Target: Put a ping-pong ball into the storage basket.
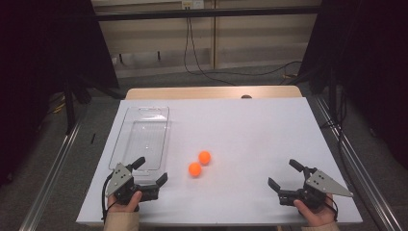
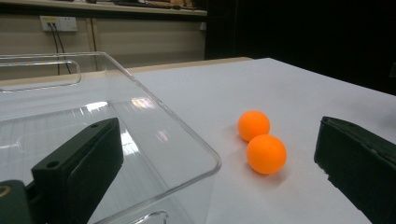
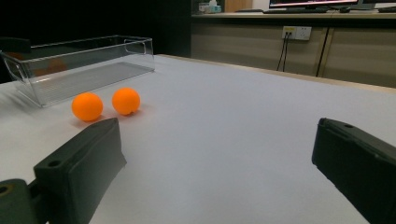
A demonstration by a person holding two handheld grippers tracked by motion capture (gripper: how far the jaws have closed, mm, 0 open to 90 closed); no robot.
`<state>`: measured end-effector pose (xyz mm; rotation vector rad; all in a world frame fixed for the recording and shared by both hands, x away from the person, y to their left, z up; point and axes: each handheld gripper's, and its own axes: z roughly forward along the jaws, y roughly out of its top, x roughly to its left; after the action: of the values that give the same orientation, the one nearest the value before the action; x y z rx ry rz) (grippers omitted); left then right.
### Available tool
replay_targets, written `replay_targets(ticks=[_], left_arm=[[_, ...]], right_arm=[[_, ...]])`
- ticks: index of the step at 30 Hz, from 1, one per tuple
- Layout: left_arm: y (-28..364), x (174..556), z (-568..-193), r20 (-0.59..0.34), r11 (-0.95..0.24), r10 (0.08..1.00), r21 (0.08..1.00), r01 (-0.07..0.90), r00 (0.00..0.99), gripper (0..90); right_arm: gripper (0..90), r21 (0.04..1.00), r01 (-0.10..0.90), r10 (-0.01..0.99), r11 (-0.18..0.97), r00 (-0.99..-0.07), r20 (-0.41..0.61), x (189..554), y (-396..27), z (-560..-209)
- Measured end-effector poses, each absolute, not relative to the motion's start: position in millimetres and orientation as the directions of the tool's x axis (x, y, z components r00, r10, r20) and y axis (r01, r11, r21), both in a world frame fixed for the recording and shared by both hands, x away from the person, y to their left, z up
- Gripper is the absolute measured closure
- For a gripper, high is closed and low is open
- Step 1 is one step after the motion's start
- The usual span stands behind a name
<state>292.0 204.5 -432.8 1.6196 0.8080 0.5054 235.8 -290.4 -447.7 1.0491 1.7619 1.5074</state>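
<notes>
Left hand-held gripper [image 1: 153, 173] rests at the counter's near left corner, jaws apart and empty; its far jaw overlaps the near end of the clear tray [image 1: 126, 126], which lies along the left edge. Right hand-held gripper [image 1: 285, 176] sits near the near right corner, jaws likewise apart with nothing between them.

Two orange balls sit touching or very nearly so, toward the near middle of the counter [image 1: 250, 125], just right of the tray: the near ball [image 1: 195, 169] and the far ball [image 1: 205, 157].

Risks noted:
- Balls are round and light on a smooth sheet. A jaw tip that nudges one before closing would likely send it rolling, possibly off the near edge.
- With the pair so close, reaching for one may knock the other away.
- Hard, smooth balls may squirt out if the jaws close off-centre.
- In the left gripper view, the tray corner stands immediately ahead; a swing toward the balls could catch and shift it.
- A ball dropped from height could bounce out of the shallow tray.
</notes>
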Motion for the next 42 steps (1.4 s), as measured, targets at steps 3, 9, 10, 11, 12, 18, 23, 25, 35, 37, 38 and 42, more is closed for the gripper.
replay_targets(ticks=[3, 9, 10, 11, 12, 18, 23, 25, 35, 37, 38, 42], left_arm=[[202.1, 291.8, -431.9, -0.112, -0.060, 0.733, 0.972, 0.228, 0.670, 1.2], [197.7, 292.5, -431.8, -0.123, -0.056, 0.724, 0.970, 0.235, 0.678, 1.1], [197.3, 292.5, -431.5, -0.120, -0.059, 0.724, 0.970, 0.234, 0.680, 1.1], [197.3, 292.5, -431.5, -0.120, -0.059, 0.724, 0.970, 0.234, 0.680, 1.1], [196.2, 292.3, -431.0, -0.120, -0.058, 0.723, 0.971, 0.233, 0.681, 1.1], [192.1, 292.3, -429.6, -0.115, -0.065, 0.712, 0.971, 0.228, 0.692, 1.1], [187.6, 293.3, -428.2, -0.111, -0.070, 0.700, 0.973, 0.222, 0.706, 1.1], [185.6, 293.8, -428.1, -0.111, -0.076, 0.697, 0.971, 0.227, 0.708, 1.1], [175.5, 295.0, -428.1, -0.121, -0.081, 0.678, 0.968, 0.237, 0.725, 1.1], [174.5, 295.1, -428.4, -0.120, -0.086, 0.676, 0.967, 0.239, 0.727, 1.1], [173.8, 295.1, -428.3, -0.122, -0.084, 0.675, 0.967, 0.240, 0.727, 1.1], [171.0, 295.5, -428.0, -0.131, -0.080, 0.671, 0.965, 0.248, 0.730, 1.1]], right_arm=[[1.2, 0.981, 0.188, 0.853, 0.048, -0.519, 0.058, 235.5, -290.2, -447.5], [1.2, 0.981, 0.188, 0.852, 0.054, -0.521, 0.053, 236.2, -290.1, -448.0], [1.2, 0.981, 0.187, 0.852, 0.054, -0.522, 0.053, 236.2, -290.0, -447.9], [1.2, 0.981, 0.186, 0.852, 0.053, -0.521, 0.053, 236.1, -289.9, -447.7], [1.2, 0.981, 0.184, 0.852, 0.053, -0.521, 0.052, 236.1, -290.0, -447.6], [1.2, 0.981, 0.185, 0.853, 0.051, -0.520, 0.054, 236.0, -290.1, -447.3], [1.2, 0.981, 0.185, 0.852, 0.053, -0.521, 0.052, 236.0, -289.2, -447.2], [1.3, 0.981, 0.184, 0.851, 0.054, -0.522, 0.051, 236.0, -289.2, -447.2], [1.3, 0.981, 0.183, 0.849, 0.055, -0.525, 0.050, 235.9, -289.1, -447.1], [1.4, 0.982, 0.182, 0.849, 0.055, -0.526, 0.050, 235.9, -288.8, -447.2], [1.4, 0.982, 0.181, 0.849, 0.056, -0.526, 0.049, 235.9, -288.7, -447.1], [1.4, 0.982, 0.181, 0.849, 0.057, -0.527, 0.048, 235.9, -288.6, -447.1]])
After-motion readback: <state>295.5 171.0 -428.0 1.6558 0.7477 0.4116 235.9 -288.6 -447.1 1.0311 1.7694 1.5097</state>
